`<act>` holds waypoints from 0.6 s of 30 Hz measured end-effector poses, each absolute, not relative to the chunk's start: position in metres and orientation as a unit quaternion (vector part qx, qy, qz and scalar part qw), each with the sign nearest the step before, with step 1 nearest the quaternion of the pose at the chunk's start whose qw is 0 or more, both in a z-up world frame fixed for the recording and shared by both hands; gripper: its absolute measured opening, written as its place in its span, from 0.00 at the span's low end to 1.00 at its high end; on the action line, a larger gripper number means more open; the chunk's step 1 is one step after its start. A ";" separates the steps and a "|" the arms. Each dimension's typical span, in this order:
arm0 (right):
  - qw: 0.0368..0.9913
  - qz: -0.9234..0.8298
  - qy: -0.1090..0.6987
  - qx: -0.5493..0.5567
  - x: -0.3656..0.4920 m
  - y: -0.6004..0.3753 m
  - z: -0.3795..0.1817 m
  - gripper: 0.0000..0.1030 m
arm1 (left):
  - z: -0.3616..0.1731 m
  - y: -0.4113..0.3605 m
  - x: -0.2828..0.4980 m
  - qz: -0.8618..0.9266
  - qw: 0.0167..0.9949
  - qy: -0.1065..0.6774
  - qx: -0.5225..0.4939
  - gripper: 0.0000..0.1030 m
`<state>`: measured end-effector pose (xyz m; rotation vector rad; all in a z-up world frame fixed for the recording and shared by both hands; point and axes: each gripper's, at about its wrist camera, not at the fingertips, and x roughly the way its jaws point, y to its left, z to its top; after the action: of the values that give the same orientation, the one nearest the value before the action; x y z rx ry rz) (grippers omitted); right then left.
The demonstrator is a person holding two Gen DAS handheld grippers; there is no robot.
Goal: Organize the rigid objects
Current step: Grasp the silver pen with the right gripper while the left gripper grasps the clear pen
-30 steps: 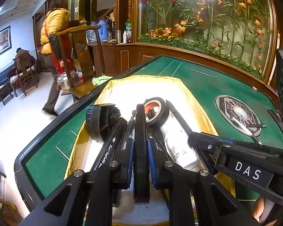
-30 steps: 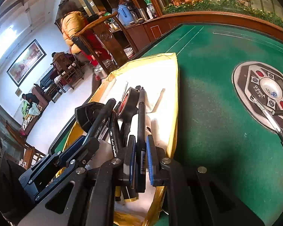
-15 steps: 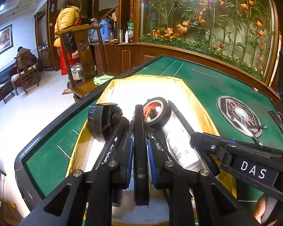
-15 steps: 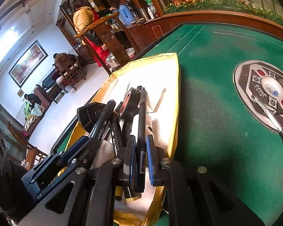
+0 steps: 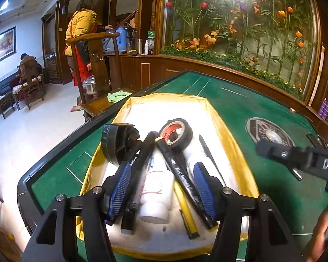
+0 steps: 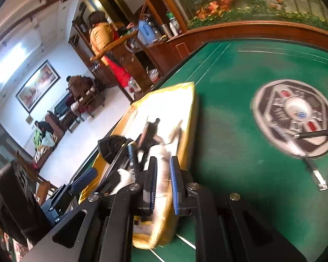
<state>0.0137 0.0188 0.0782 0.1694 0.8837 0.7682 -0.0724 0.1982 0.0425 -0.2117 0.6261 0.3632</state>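
Observation:
A yellow-rimmed white tray (image 5: 228, 131) lies on the green table. My left gripper (image 5: 161, 188) hangs over its near end, and its jaws are opening. Between them, untouched by the blue pads (image 5: 120, 187), lie two black markers (image 5: 140, 166) (image 5: 179, 172) and a white bottle (image 5: 156, 196). A black tape roll (image 5: 184, 138), a black round part (image 5: 113, 144), a thin black pen (image 5: 211, 155) and a yellow pen (image 5: 187, 211) also lie in the tray. My right gripper (image 6: 163, 182) is to the right of the tray (image 6: 190, 113), blurred, pads close together with nothing seen between them.
A round control panel (image 6: 293, 115) sits in the table's middle with a black pen (image 6: 317, 133) and a silver pen (image 6: 312, 168) across it. Beyond the table's left edge stand a wooden chair (image 5: 98, 52) and a person in a yellow jacket (image 5: 81, 26).
The left jaws have spread and let go of the black marker, which now lies in the tray. The right gripper has pulled away rightward and upward, without its marker.

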 end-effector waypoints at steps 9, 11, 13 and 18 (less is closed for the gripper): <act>0.852 0.247 0.454 0.082 0.067 -0.110 0.048 0.15 | 0.072 0.167 -0.076 0.147 0.945 0.277 -0.089 0.61; 0.846 0.234 0.469 0.094 0.077 -0.124 0.036 0.15 | 0.074 0.155 -0.073 0.130 0.947 0.281 -0.088 0.61; 0.841 0.233 0.477 0.105 0.080 -0.130 0.027 0.15 | 0.076 0.145 -0.068 0.113 0.947 0.287 -0.087 0.61; 0.829 0.251 0.489 0.107 0.080 -0.122 0.020 0.15 | 0.079 0.125 -0.060 0.076 0.945 0.306 -0.090 0.61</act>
<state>0.0800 -0.1224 0.0202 0.2281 1.0370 0.5329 -0.0601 0.1251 0.0795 -0.1827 0.6246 0.1557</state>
